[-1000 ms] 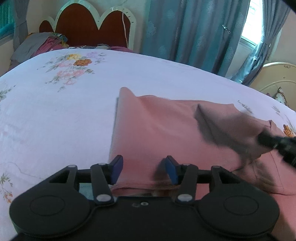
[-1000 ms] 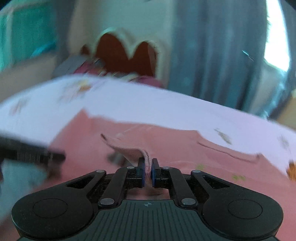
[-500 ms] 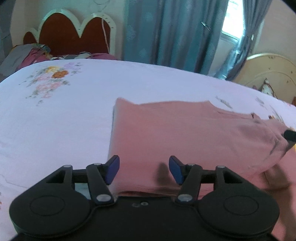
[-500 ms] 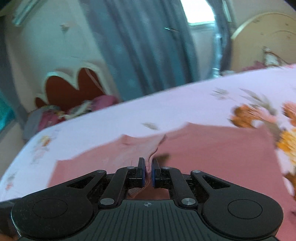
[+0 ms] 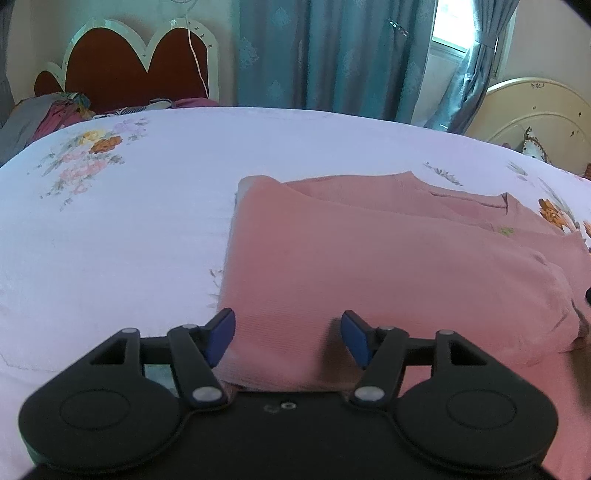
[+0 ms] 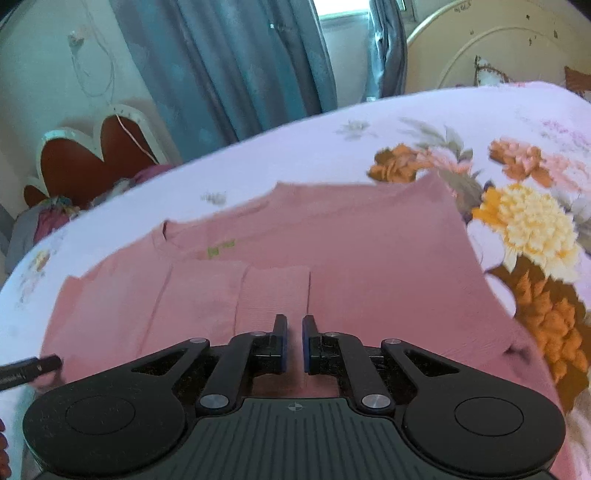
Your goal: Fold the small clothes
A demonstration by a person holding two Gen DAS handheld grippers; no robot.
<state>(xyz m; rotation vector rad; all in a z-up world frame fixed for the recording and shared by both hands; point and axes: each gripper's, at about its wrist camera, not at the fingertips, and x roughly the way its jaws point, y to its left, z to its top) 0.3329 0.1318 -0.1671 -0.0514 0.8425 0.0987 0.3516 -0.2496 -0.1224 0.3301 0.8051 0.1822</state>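
Where it lies on the bedsheet point(image 5: 147, 221), the pink shirt point(image 5: 369, 266) is folded flat.

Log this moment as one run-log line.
left claw: open over shirt edge | right claw: slightly parted, holding nothing | sleeve: folded onto shirt | bed

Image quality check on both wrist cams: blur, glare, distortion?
Left wrist: sharp, window blown out at top right, bed sheet bowed by the fisheye. Right wrist: mild motion blur on the floral print and pink shirt, horizon tilted, window overexposed.
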